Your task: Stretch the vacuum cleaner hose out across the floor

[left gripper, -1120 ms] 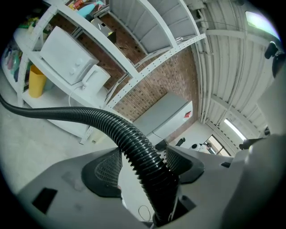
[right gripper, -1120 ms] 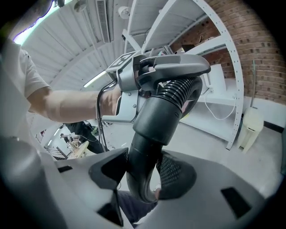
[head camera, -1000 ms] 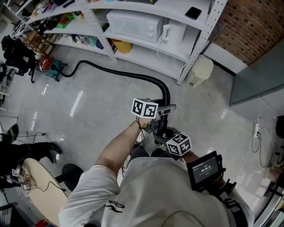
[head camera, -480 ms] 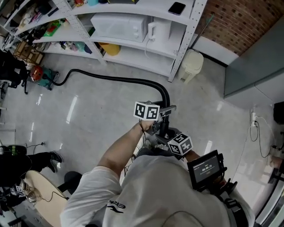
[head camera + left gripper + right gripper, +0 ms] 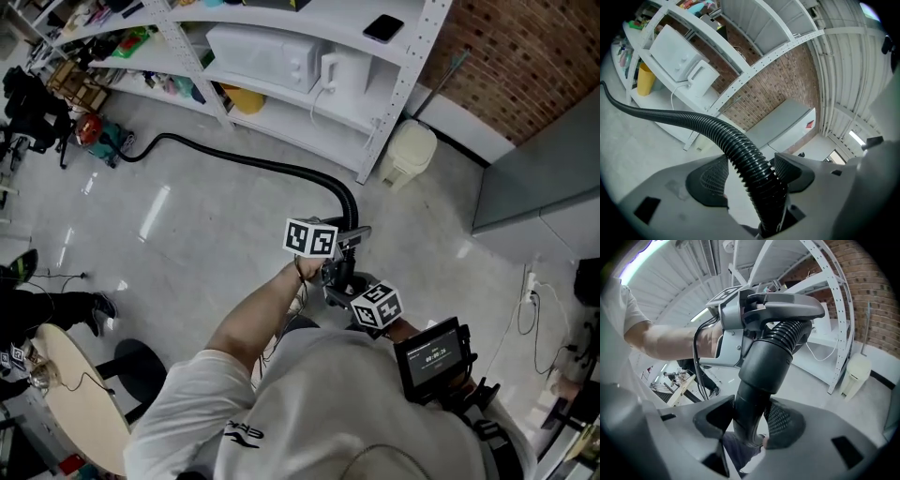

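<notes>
Nearest the body, the right gripper point(image 5: 750, 420) clamps the smooth cuff point(image 5: 761, 366) at the end of the hose point(image 5: 253, 164). Both pads press its sides, a firm hold on the stiff part. Just beyond, toward eleven o'clock, the left gripper point(image 5: 752, 171) is closed wide on the ribbed length, probably to steady the bend where it arches up. From there the hose lies along the floor point(image 5: 206, 244) toward ten o'clock, gently curved, not yet straight, its far end by the rack point(image 5: 405, 84). Two holds likely spread the pull and spare it a kink.
</notes>
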Demonstrator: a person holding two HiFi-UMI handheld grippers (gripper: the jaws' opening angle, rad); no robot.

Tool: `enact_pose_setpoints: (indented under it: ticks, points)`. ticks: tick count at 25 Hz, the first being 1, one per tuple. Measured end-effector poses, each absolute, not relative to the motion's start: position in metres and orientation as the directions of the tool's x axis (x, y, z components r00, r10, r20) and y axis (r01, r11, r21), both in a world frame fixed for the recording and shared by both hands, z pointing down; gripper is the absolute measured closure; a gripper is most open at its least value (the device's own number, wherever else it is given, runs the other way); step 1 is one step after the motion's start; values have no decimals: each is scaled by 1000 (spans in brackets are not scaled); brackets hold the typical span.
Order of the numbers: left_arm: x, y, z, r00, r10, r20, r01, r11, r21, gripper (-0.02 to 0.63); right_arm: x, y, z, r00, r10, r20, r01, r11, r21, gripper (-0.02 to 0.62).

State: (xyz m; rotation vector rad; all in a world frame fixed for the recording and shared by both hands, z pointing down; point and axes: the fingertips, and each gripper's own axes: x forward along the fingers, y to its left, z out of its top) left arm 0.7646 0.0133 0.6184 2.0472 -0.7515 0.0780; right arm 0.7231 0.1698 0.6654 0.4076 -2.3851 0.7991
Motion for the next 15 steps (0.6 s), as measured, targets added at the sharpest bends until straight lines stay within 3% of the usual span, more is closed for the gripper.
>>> enact_pose_setpoints:
  ticks: [6, 15]
  points:
    - [805, -9, 615, 735, -578, 355, -602, -314, 734, 314, 781, 151, 664, -795, -7, 606, -354, 817, -455, 403]
    - [857, -8, 621, 701, -601, 385, -629, -266, 730, 314, 842, 153, 665, -807, 29, 590, -312, 827, -467, 403]
